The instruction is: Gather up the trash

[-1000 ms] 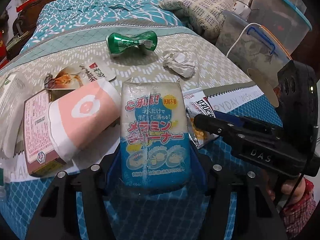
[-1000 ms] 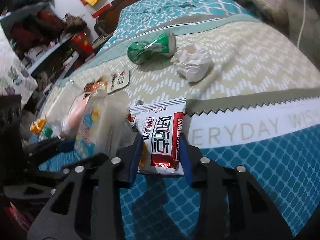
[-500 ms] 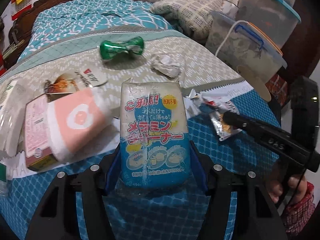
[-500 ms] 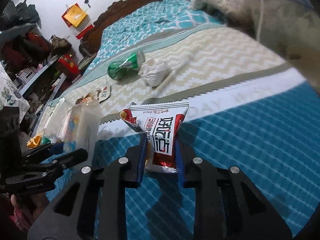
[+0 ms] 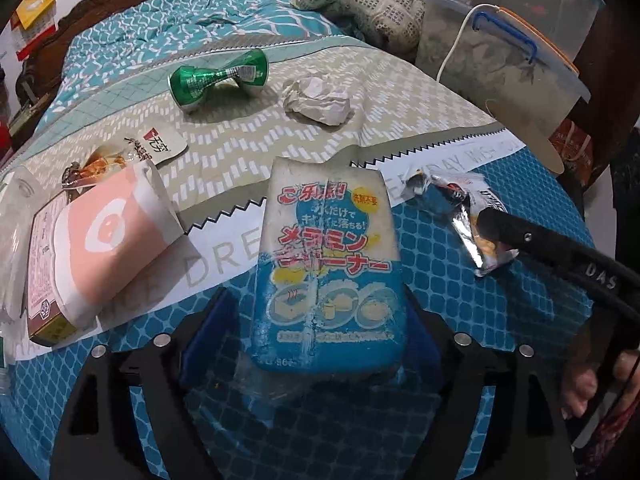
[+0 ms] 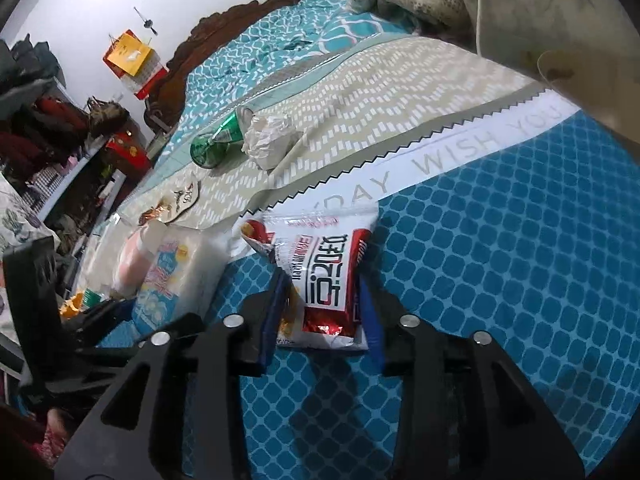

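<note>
A blue-and-white sponge package stands between the blue pads of my left gripper. The jaws are opening, and a gap shows beside the left pad. My right gripper has a red-and-white snack wrapper between its pads. Those jaws are opening too, but the wrapper is still pinched narrow at its base. The same wrapper shows at the right gripper's finger in the left wrist view. On the bedspread lie a crushed green can, a crumpled white paper and a pink-and-white pouch.
A brown carton lies under the pink pouch, with a small sauce packet behind it. Clear storage bins stand off the bed's right edge. A folded blanket lies at the back. A hand grips the right tool.
The left jaws have spread away from the sponge package. The right gripper carried the snack wrapper rightward onto the blue part of the cover, rolled, and its jaws widened.
</note>
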Demonstrator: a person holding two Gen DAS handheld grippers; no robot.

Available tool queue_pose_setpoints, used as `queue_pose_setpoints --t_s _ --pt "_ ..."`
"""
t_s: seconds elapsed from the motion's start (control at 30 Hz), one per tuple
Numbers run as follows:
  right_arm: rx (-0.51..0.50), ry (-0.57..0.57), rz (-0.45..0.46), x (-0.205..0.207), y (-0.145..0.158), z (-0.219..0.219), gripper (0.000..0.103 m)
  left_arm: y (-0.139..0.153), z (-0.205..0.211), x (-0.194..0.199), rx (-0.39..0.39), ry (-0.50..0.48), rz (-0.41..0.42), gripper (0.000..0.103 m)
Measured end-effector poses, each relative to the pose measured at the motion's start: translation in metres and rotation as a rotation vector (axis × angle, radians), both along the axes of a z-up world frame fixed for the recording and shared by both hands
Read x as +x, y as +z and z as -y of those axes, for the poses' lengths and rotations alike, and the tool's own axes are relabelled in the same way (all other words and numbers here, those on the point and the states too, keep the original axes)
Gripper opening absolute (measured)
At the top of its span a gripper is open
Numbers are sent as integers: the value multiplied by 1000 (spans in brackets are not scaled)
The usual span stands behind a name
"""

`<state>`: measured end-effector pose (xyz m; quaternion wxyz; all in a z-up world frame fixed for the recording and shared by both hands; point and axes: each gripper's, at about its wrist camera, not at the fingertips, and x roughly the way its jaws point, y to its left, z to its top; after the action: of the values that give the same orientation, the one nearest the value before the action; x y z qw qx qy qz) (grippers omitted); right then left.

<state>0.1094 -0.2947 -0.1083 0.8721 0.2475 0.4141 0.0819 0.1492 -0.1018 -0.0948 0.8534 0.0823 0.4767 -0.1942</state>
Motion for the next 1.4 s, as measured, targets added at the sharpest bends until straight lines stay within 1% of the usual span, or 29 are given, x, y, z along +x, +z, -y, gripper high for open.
queue_pose_setpoints --t_s 0.03,0.1,0.17,0.27,0.97,1.2,1.3,1.4 --pt "-2 4 4 -1 1 -1 46 -2 2 -1 13 -1 13 81" --pt "-24 8 15 -2 3 -5 59 -3 5 -3 38 -5 30 81" --pt "-50 8 25 -2 5 -8 63 -4 6 -3 49 -8 35 82" --pt "-44 6 23 -2 5 -7 63 -3 3 -2 35 -9 33 83" --pt "-50 15 28 -3 4 -8 63 -3 3 -3 26 -15 32 86" --pt "-49 15 28 -3 4 -8 63 -4 5 -3 22 -27 24 90" --pt "-48 16 28 -3 4 -8 63 -5 5 -2 20 -30 18 94" --pt "-45 15 29 -3 4 -8 64 -5 5 -2 25 -30 18 94"
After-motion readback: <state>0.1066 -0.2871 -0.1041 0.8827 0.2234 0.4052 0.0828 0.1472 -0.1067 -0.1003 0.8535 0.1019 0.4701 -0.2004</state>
